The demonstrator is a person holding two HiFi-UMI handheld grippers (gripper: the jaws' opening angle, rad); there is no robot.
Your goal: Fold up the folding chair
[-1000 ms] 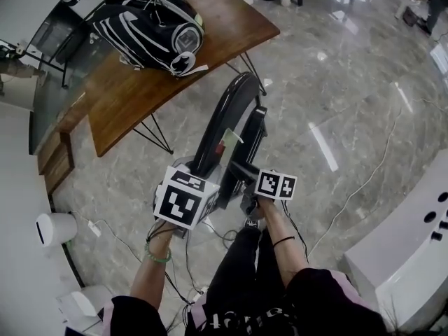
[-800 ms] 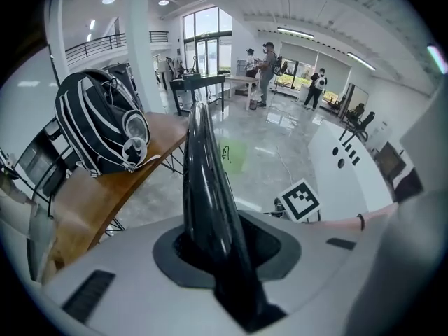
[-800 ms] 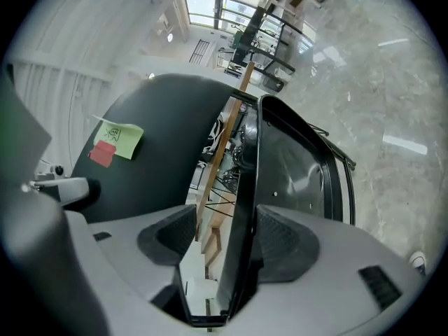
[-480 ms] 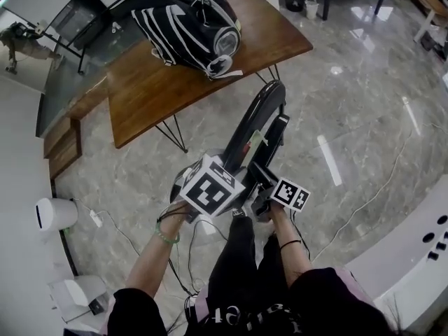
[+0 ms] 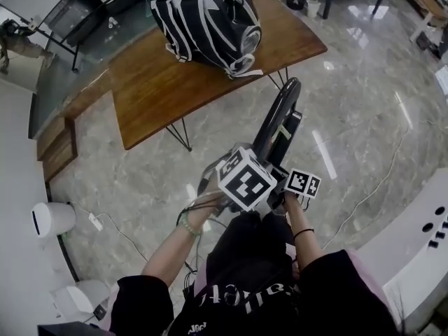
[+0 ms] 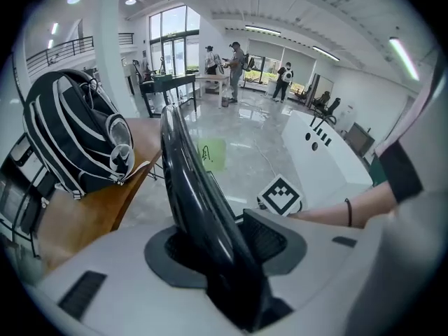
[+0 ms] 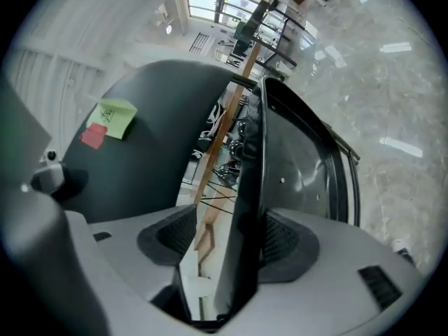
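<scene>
Black folding chair [image 5: 281, 112], nearly flat, upright.

Overhead plus two close-ups on chair [image 5: 276, 128]

The person wears a black top [image 5: 308, 306] with pale pink edging [image 5: 353, 266] at the shoulders and white lettering [image 5: 234, 294] across it, low in the centre of the head view. Its black sleeves leave the forearms bare. Black trousers [image 5: 248, 247] show just above the lettering. Green beads [image 5: 187, 227] circle the left wrist, and a thin black band [image 5: 302, 234] circles the right.
</scene>
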